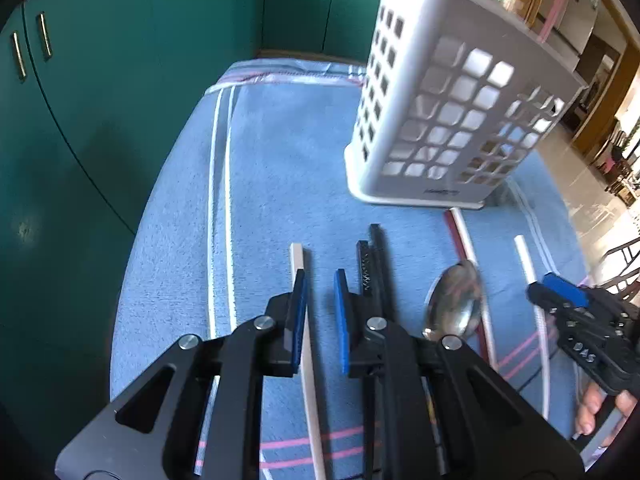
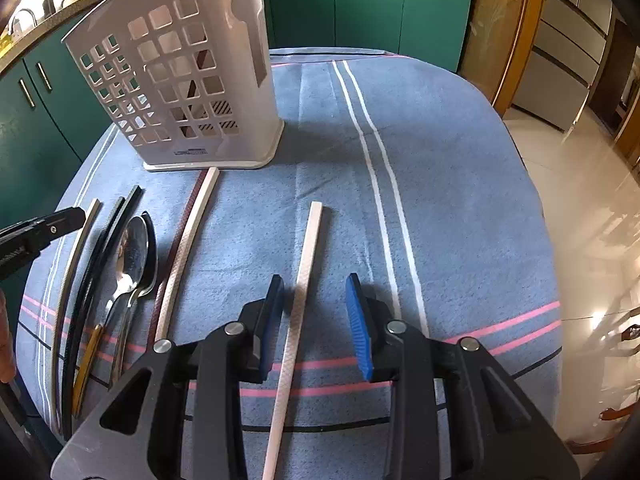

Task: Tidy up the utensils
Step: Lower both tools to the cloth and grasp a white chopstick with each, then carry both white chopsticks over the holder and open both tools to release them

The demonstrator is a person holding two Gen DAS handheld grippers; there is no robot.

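Step in hand, judged: pre-grasp, nothing lifted yet. Right gripper spread wide, white chopstick lying on towel betw. blue pads, not seen pinched. Left gripper also spread, over left-most pale chopstick w/ black chopsticks just beside; nothing held. Spoons, red/white pair laid in row near holder. White slotted utensil holder upright at far side of towel. Next move calls for: right jaws closed on stick, lifted, tipped upright, dropped into holder.
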